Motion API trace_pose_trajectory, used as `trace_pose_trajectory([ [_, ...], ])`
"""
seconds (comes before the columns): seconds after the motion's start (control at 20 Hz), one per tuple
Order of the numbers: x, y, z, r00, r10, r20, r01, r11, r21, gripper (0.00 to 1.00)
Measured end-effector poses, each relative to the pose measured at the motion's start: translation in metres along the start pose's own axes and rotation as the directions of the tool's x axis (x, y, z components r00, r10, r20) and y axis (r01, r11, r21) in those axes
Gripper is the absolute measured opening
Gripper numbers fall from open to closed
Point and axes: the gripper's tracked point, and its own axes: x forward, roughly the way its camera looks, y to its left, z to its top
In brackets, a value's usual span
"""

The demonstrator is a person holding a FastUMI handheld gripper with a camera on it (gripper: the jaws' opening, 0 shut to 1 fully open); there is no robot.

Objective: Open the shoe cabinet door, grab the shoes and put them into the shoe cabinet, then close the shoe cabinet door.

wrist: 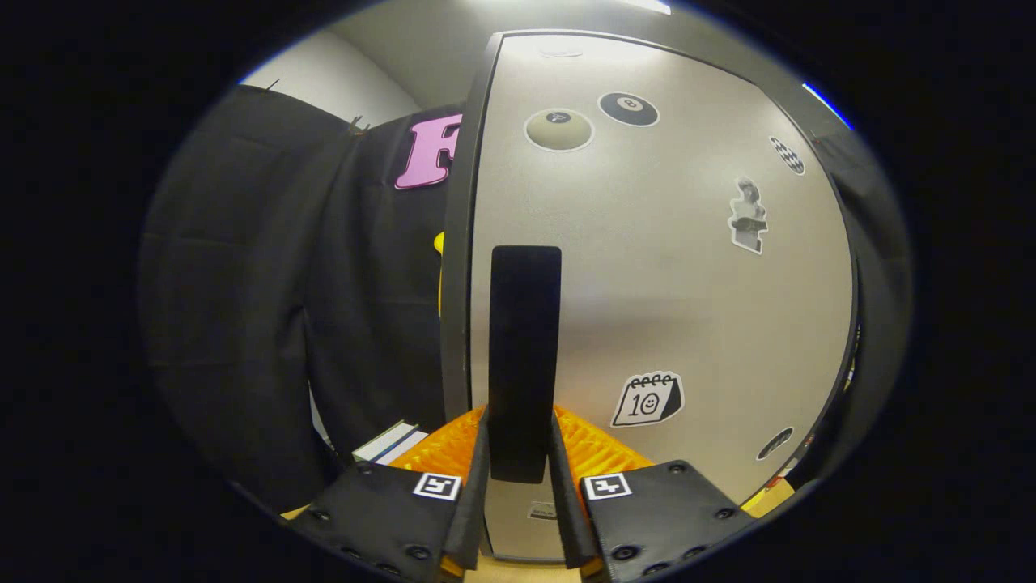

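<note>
Two fingers clamped on the handle, one on each flank of the lower end, gripper square to the door. Handle standing upright, a dark vertical bar just inside the door's near edge, top end rising well beyond the fingertips. Door swung a little off the cabinet frame, by the look of it, dark edge showing beside the booth cloth. Stickers scattered over the pale panel: a calendar just ahead and to one side, two billiard balls up high. No shoes to report from this angle; cabinet interior hidden behind the panel.

Handling call: stiff, rigid handle, no give expected, likely smooth enough to slide under a loose pinch. Grip low on the bar looks workable; firm squeeze across the narrow sides seems the right hold. Door probably light but hinged, so an arc rather than a straight pull, wrist turning with the swing to keep both fingers flat on the bar. Risk of slipping off if the pull goes crooked. First step of the task in hand, judging by this: door opening, shoes and closing yet to come.
</note>
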Motion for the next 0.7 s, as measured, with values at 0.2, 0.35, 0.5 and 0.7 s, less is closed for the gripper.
trace_pose_trajectory([
  [0.2,-0.006,0.002,-0.001,0.999,0.037,-0.007,-0.037,0.999,0.024,0.23],
  [0.35,-0.016,0.004,-0.002,0.996,0.086,-0.006,-0.086,0.996,-0.002,0.17],
  [0.5,-0.040,0.005,-0.002,0.992,0.127,-0.008,-0.127,0.992,0.008,0.17],
  [0.7,-0.073,-0.001,-0.003,0.980,0.195,-0.021,-0.195,0.981,0.016,0.17],
])
